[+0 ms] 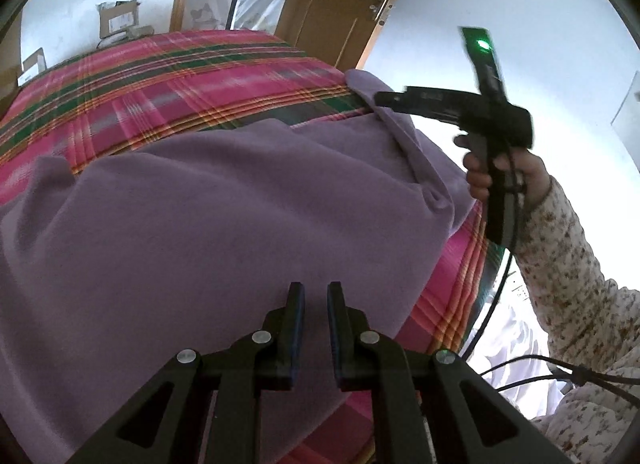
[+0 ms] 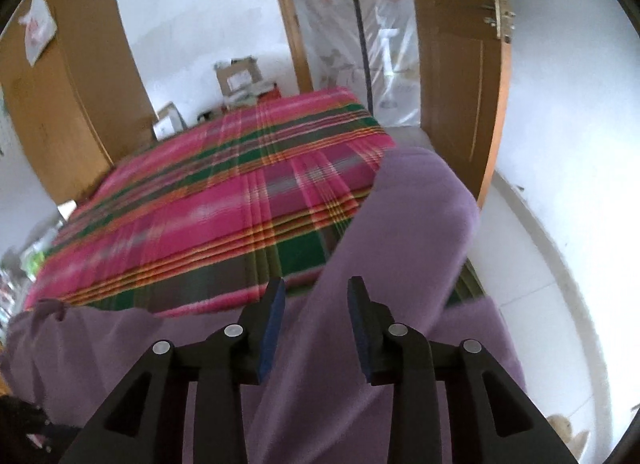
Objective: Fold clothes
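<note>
On the bed: I see a pink and green plaid blanket (image 1: 168, 80) spread flat, with the purple fleece garment (image 1: 224, 216) lying over its near half.
Garment: from my left wrist view it fills the centre and the 6 to 9 o'clock area; a sleeve (image 1: 404, 132) runs up toward 1 o'clock.
Left gripper (image 1: 315, 296): at 6 o'clock in its own view, over the fleece, fingers only a narrow gap apart with nothing between them.
Right gripper (image 2: 316, 292): at 6 o'clock in its own view, jaws standing wide; the raised purple sleeve (image 2: 416, 216) passes behind the gap, and I cannot tell whether the pads touch it.
Right hand (image 1: 500, 172): at 3 o'clock in the left view, gripping the black handle, with a floral sleeve (image 1: 568, 264) behind it.
Background: a wooden door (image 2: 456, 76) at 1 o'clock and cardboard boxes (image 2: 236, 76) at 12 o'clock beyond the bed.
</note>
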